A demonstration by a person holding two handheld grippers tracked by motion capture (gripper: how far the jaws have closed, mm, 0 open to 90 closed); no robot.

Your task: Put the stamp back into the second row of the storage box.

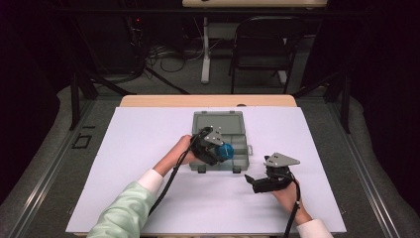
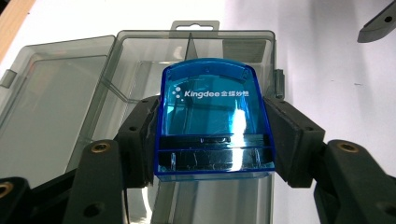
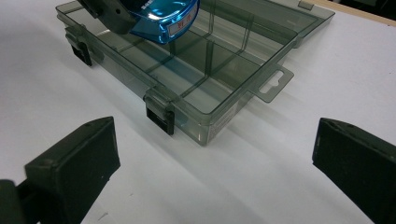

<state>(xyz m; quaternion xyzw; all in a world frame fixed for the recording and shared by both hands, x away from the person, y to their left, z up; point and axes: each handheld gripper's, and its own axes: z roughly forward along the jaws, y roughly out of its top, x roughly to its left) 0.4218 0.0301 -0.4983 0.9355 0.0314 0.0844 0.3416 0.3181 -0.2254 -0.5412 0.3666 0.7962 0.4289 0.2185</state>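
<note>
Blue translucent plastic piece [image 2: 212, 119], printed "Kingdee", sits clamped in the left gripper [image 2: 212, 135]. Pads press on its two side walls, jaws about half spread because the piece is that wide. Grip is low on the body, logo end pointing away, so the front stays free to go in first.

Position: it hangs over the open smoky-grey organizer box [image 1: 237, 148], above the compartments on the near side, near the front wall. From the right gripper view the blue piece [image 3: 161, 18] looks clear of the box floor, not yet resting in a cell, though contact can't be ruled out from this angle.

Box lid [image 2: 51, 93] is folded flat away from the person on the white table sheet [image 1: 148, 148], so the dividers are fully reachable from above. Latches [image 3: 161, 119] on the front wall hang open.

Right gripper [image 1: 250, 181] is parked on the sheet just beside the box's near right corner, jaws wide apart, nothing between them. Likely staged there to steady the box or shut the lid later; it's out of the left gripper's path.

Judgement: placement step is under way, with the lowering and release into a compartment yet to be done. Risk is the piece catching on a divider [image 3: 212, 51] if it goes down tilted.
</note>
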